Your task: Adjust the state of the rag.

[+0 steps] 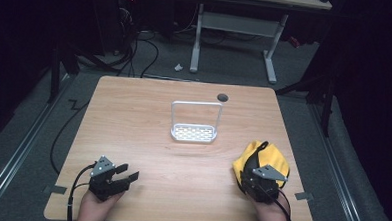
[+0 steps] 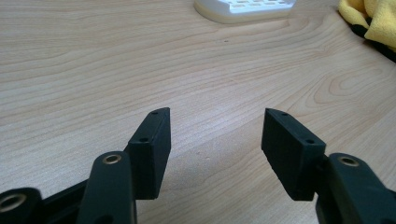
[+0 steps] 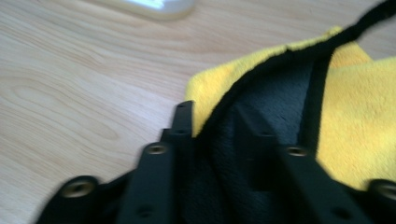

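Note:
A yellow cloth [image 1: 269,155] with a black edge and a black inner side lies bunched at the right of the wooden table [image 1: 149,113]. My right gripper [image 1: 252,169] sits on its near side. In the right gripper view the jaws stand close together with the cloth's [image 3: 359,107] black fold pinched between them, so my right gripper [image 3: 215,122] is shut on it. A white rack [image 1: 194,133] with a perforated base and an upright wire frame stands mid-table. My left gripper [image 1: 128,171] rests open near the front left, over bare wood [image 2: 215,119]. The rack's base [image 2: 243,9] and cloth [image 2: 371,18] lie beyond it.
A dark round hole [image 1: 222,97] sits in the table near its far edge. Beyond the table stand a white-legged desk [image 1: 235,27] and cables [image 1: 136,53] on a grey floor. Bare wood stretches between the two grippers.

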### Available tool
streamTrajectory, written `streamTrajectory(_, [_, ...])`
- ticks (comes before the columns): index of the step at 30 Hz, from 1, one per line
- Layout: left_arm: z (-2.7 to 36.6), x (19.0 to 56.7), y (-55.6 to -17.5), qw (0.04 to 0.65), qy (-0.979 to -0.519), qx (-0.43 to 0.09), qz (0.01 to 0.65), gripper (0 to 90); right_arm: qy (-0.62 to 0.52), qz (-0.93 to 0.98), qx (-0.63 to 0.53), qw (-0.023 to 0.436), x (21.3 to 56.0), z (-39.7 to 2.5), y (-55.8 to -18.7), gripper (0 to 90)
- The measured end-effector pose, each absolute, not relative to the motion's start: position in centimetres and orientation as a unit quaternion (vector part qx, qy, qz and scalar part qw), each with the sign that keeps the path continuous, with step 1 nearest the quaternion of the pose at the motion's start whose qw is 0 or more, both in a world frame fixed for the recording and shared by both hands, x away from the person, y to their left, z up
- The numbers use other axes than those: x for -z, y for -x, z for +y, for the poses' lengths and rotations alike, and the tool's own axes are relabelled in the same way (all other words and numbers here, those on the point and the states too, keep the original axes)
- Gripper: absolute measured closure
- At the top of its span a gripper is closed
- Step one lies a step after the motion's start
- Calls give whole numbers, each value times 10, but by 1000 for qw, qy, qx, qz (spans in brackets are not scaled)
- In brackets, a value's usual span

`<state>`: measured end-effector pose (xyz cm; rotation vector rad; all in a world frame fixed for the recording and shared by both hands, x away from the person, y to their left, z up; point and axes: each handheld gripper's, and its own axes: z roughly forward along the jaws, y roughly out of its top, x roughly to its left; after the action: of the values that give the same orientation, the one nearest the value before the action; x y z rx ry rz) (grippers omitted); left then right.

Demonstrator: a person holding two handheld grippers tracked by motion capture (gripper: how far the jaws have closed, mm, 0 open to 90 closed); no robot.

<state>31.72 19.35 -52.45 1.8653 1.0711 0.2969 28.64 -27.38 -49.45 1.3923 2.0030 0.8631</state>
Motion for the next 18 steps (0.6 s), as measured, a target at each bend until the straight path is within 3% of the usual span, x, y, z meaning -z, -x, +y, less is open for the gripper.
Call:
streamTrajectory(1, [193, 525, -317, 466, -760, -121, 436, 429, -524, 742, -315, 275, 494, -274, -286, 814])
streamTrajectory(3, [193, 525, -317, 467, -760, -122, 435, 429, -525, 737, -321, 280, 491, -275, -286, 868])
streamTrajectory(13, [191, 524, -316, 467, -760, -122, 435, 429, -451, 747, -367, 322, 462, -240, -266, 878])
streamTrajectory(18, [190, 524, -316, 467, -762, -120, 433, 429, -402, 777, -392, 286, 466, -202, -262, 878])
